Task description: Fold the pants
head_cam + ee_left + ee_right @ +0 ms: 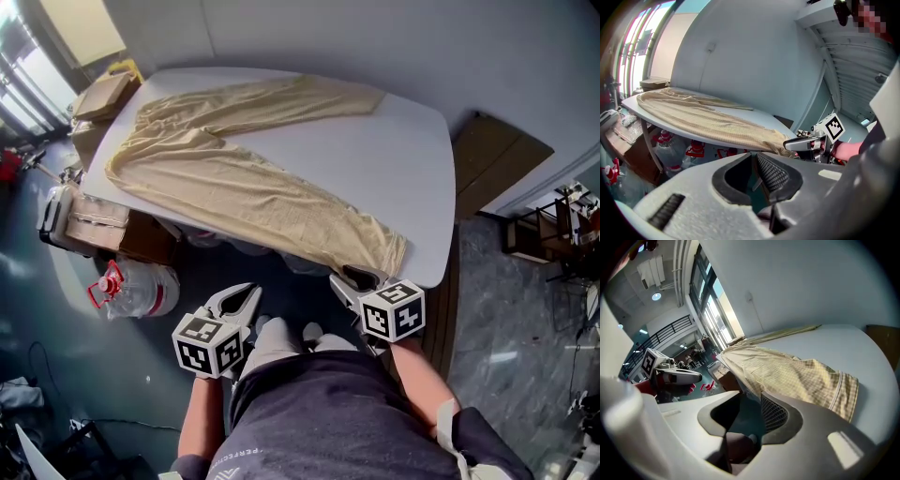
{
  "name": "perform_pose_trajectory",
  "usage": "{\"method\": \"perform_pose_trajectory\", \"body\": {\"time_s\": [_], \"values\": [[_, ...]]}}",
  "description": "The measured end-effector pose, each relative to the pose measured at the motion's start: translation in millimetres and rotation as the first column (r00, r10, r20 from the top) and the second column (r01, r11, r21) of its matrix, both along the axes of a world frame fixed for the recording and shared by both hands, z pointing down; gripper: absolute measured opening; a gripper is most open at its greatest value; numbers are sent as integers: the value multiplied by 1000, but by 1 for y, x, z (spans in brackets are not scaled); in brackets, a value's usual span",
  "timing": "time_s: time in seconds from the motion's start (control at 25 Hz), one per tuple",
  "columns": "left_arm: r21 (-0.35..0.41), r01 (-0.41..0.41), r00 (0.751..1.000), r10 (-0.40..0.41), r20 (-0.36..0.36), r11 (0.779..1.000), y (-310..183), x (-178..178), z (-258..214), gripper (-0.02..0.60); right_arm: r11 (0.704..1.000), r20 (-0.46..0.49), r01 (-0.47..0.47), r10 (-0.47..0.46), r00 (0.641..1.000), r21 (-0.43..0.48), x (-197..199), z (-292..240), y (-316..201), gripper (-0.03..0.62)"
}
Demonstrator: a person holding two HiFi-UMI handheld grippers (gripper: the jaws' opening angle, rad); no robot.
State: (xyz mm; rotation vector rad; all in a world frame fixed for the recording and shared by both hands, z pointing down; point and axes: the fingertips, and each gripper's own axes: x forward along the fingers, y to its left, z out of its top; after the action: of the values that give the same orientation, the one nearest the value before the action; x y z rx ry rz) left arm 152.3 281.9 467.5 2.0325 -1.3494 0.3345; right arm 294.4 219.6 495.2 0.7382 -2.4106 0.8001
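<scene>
On the one white table (375, 159), a single pair of beige pants (234, 178) is lying flat, its two legs spreading in a V: one is running along the far side, the other is reaching the near edge. You are holding two grippers just below that edge. Your left gripper (236, 298) is showing only a narrow gap between its jaws, with nothing in it. Your right gripper (354, 278), just beside the near hem, is gaping wider and gripping nothing.
</scene>
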Motion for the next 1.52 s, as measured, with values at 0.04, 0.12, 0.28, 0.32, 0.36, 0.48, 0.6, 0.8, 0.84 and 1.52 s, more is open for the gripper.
{"method": "perform_pose_trajectory", "body": {"time_s": [0.04,0.12,0.28,0.32,0.36,0.48,0.6,0.8,0.84,1.52], "values": [[-3,-2,1000,2,-1,1000,-1,-2,0,40,1000,-14,-3,3,1000,6,-1,1,-1,126],[-11,-11,1000,11,0,1000,-5,-6,1,38,1000,-40,-5,6,999,24,-3,2,-4,133],[-24,-27,1000,27,-11,999,-19,-20,5,38,997,-105,15,-8,994,69,-13,5,-13,135],[-25,-35,999,35,-14,999,-23,-24,6,38,997,-127,24,-14,992,78,-16,7,-16,142],[-25,-46,999,45,-15,999,-28,-28,6,38,996,-147,32,-19,989,84,-20,8,-19,152],[-30,-79,997,78,-9,996,-42,-45,5,38,998,-192,23,-10,981,66,-31,18,-26,163],[-41,-89,996,88,-19,995,-54,-69,6,38,999,-248,-19,29,968,44,-35,29,-31,163],[-61,-132,991,130,-25,989,-74,-96,11,35,993,-312,-101,113,943,53,-32,31,-47,115],[-65,-141,990,139,-27,988,-77,-100,12,35,993,-330,-109,121,936,56,-31,32,-49,101],[-93,-207,975,213,65,974,-116,-185,30,98,941,-320,-312,339,885,134,-45,-14,-103,23]]}}
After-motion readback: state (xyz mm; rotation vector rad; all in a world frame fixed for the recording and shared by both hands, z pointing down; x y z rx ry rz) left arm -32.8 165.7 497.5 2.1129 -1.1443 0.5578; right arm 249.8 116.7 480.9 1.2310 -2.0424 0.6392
